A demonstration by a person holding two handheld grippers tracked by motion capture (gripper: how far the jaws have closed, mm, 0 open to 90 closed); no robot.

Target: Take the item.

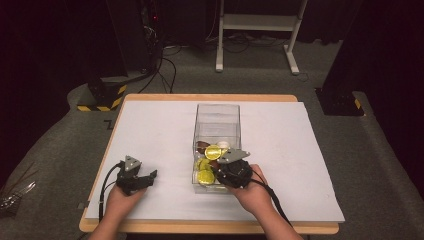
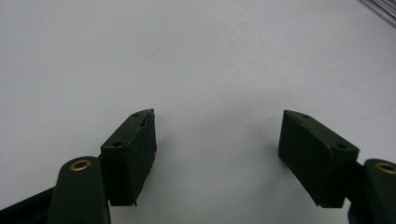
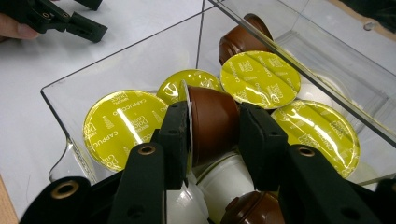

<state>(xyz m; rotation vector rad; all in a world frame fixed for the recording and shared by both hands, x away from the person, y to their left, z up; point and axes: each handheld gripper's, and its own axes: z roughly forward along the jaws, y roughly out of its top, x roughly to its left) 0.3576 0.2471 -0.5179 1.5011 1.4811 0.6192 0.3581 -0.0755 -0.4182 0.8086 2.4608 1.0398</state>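
Now right gripper, jaws clamping brown capsule

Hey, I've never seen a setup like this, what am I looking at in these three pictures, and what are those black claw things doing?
A person sits at a table covered with a pale sheet and holds a hand-operated black clamp in each hand. No robot arm is involved.

The wide picture comes from a camera above the person, looking down. The other two come from small cameras riding on each clamp, looking along its two jaws.

On the table stands a clear plastic box holding coffee capsules, brown or white, many with yellow foil lids.

The right gripper reaches into the box, and its jaws press on both sides of a brown capsule lying on its side.

The left gripper rests over bare sheet, jaws apart, holding nothing.

Behind the table you see floor, cables and a white frame.
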